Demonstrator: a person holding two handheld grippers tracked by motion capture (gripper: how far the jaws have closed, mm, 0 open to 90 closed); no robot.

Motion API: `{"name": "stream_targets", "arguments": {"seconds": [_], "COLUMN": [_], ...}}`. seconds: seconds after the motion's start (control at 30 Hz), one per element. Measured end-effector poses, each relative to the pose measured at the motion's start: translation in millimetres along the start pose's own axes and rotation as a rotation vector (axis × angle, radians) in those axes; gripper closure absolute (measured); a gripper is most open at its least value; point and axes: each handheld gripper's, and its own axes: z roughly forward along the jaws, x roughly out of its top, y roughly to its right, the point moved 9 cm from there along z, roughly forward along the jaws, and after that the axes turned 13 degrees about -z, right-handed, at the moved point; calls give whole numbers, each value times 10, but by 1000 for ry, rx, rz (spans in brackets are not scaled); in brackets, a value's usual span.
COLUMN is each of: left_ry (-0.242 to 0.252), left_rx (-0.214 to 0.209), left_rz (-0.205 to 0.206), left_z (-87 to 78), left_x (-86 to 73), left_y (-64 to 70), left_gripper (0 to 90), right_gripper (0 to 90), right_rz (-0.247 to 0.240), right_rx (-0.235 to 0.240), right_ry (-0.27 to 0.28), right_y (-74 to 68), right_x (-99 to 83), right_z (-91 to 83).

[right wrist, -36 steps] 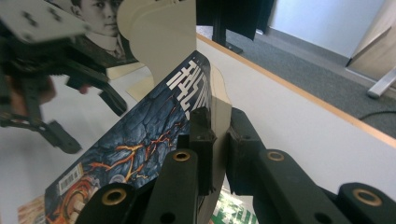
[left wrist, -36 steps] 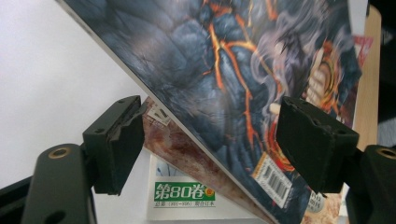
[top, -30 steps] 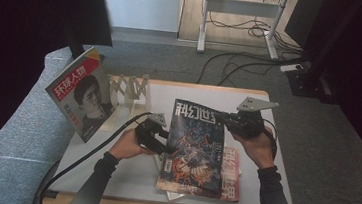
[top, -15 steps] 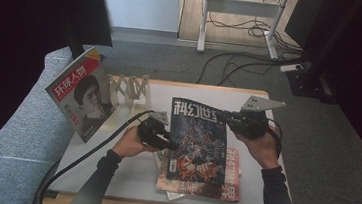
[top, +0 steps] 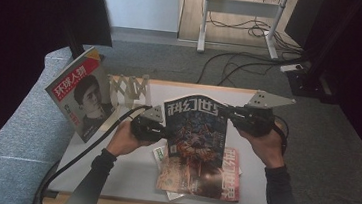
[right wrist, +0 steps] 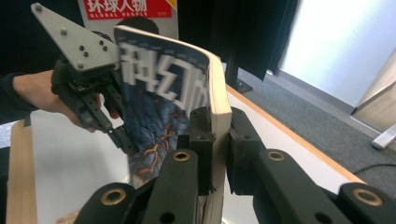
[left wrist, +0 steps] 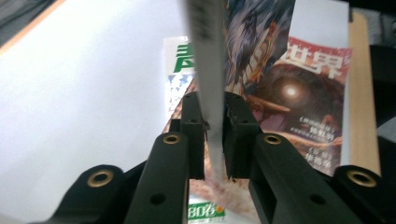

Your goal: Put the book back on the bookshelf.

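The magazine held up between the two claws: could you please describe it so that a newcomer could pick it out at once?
Start at the white table and look to its middle, above the pile of magazines lying flat. There the held magazine stands upright off the surface, pinched at its edges by the left claw and right claw. Unlike the red-titled portrait magazine propped at the left, its cover is dark blue.

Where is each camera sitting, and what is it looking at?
High view: above the person's side, looking forward and down at the table; both forearms, left gripper and right gripper hold the raised magazine.
Left gripper view: on the left gripper, looking along its jaws at the magazine's edge.
Right gripper view: on the right gripper, facing the left hand.
All three share the raised magazine.
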Motion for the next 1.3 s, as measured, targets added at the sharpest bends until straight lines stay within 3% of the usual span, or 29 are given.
{"name": "stream_targets", "arguments": {"seconds": [0.13,0.23,0.27,0.33,0.47,0.67,0.77,0.87,1.0,1.13,1.3], "left_ry": [21,47,81,78,80,104,110,151,148,112,105], "left_rx": [17,17,-5,-11,-8,-53,-56,-57,-23,2,4], "left_rz": [47,53,41,38,53,33,36,44,60,80,62], "left_z": [-11,-44,-94,-118,-196,-352,-402,-505,-528,-528,-531], "left_x": [-30,10,68,94,225,492,581,777,871,903,905], "left_y": [70,96,120,127,188,274,301,361,386,404,395], "left_gripper": [796,769,760,757,728,685,660,632,659,771,813], "right_gripper": [806,805,805,804,802,798,797,797,796,792,774], "right_rz": [-7,-3,-3,-3,-11,-16,-19,-21,-22,-24,-22], "right_rx": [5,10,12,17,19,25,27,27,21,21,15], "right_ry": [-11,-20,-20,-16,-18,-13,-15,-15,-18,-28,-35], "right_y": [-4,-8,-12,-20,-41,-60,-66,-73,-75,-75,-68], "right_x": [-57,-104,-111,-114,-127,-161,-169,-169,-170,-178,-181], "right_z": [-48,-79,-87,-96,-124,-172,-184,-188,-191,-203,-204]}}
